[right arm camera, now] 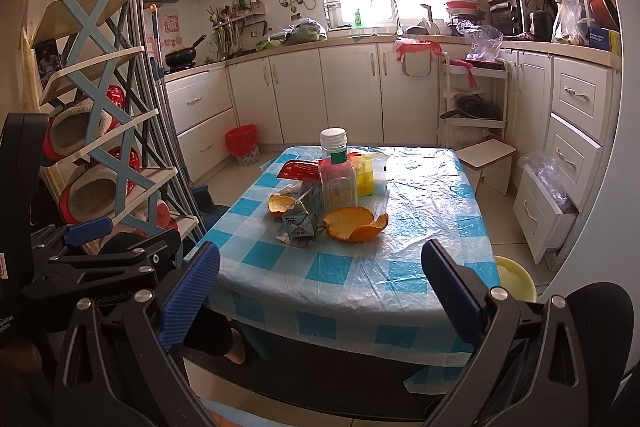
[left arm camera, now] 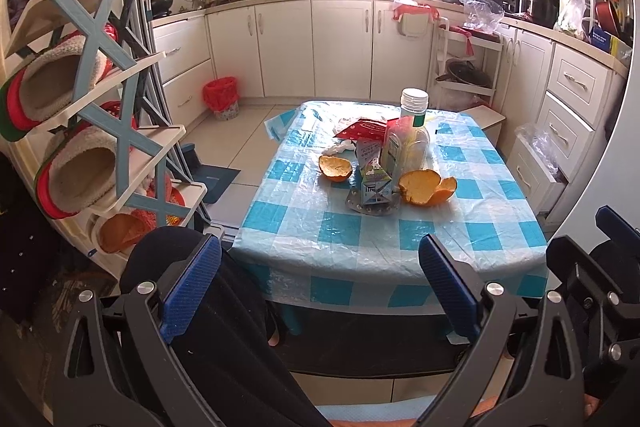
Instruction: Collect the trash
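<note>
A heap of trash lies mid-table on the blue-checked cloth (left arm camera: pixel 360 235): a clear plastic bottle (left arm camera: pixel 408 141) with a white cap, a small milk carton (left arm camera: pixel 374 185), two orange peels (left arm camera: pixel 426 188) (left arm camera: pixel 335 168), a red wrapper (left arm camera: pixel 362 129) and a crumpled tissue (left arm camera: pixel 338 148). In the right wrist view the bottle (right arm camera: pixel 338 175), carton (right arm camera: pixel 300 221), big peel (right arm camera: pixel 356 225) and a yellow box (right arm camera: pixel 366 173) show. My left gripper (left arm camera: pixel 320 287) hangs open before the table's near edge, well short of the heap. My right gripper (right arm camera: pixel 320 291) is open too, at about the same distance.
A red-lined waste bin (left arm camera: pixel 221 97) stands on the floor by the far-left cabinets. A shoe rack (left arm camera: pixel 100 107) with slippers lines the left side. A small stool (right arm camera: pixel 490 159) and open drawers (right arm camera: pixel 548 203) are to the right; a yellow basin (right arm camera: pixel 514 279) sits under the table's right corner.
</note>
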`<state>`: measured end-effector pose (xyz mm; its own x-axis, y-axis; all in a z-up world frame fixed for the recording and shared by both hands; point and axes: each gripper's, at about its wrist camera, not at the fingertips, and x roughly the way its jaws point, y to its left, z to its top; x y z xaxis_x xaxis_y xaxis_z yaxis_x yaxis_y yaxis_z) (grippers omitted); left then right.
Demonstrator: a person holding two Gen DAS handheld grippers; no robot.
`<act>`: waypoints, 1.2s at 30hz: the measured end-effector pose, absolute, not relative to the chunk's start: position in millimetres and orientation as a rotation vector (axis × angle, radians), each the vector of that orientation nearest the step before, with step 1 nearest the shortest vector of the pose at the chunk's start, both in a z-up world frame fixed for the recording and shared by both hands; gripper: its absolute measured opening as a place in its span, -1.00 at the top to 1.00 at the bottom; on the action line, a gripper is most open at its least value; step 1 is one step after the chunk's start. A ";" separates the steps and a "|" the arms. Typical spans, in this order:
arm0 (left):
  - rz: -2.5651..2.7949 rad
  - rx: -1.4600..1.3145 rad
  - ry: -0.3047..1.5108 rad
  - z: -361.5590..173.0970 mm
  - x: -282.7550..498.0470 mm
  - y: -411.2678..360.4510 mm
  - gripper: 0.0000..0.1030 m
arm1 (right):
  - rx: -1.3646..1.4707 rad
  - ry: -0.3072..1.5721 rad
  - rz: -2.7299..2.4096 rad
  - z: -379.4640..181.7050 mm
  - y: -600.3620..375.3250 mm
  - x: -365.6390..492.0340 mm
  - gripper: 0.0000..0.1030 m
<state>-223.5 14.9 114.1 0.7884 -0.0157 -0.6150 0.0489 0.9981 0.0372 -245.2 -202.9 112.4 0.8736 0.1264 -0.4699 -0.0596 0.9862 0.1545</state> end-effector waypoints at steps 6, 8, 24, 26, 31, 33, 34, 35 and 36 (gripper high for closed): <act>-0.034 0.053 0.661 114.2 -223.6 14.9 -0.85 | 0.138 0.499 0.096 112.6 -202.4 -245.0 -0.88; -0.033 0.052 0.662 114.3 -223.5 14.8 -0.85 | 0.138 0.500 0.097 112.6 -202.5 -244.9 -0.89; -0.042 0.055 0.667 112.3 -225.8 8.4 -0.85 | 0.144 0.521 0.112 111.6 -203.6 -243.6 -0.89; -0.048 0.055 0.673 111.4 -224.0 6.6 -0.85 | 0.147 0.527 0.113 110.3 -205.4 -242.3 -0.88; -0.063 0.056 0.686 109.0 -220.2 5.8 -0.85 | 0.156 0.539 0.116 106.7 -207.9 -238.8 -0.89; -0.068 0.055 0.693 107.7 -218.6 5.5 -0.85 | 0.160 0.545 0.117 104.7 -209.3 -237.5 -0.89; -0.070 0.055 0.696 107.2 -217.3 5.7 -0.85 | 0.163 0.549 0.117 103.6 -210.0 -236.7 -0.89; -0.073 0.054 0.701 106.3 -216.4 5.4 -0.85 | 0.166 0.553 0.118 102.3 -210.6 -235.9 -0.89; -0.076 0.053 0.704 105.6 -215.3 5.5 -0.85 | 0.169 0.557 0.118 101.1 -211.2 -235.0 -0.88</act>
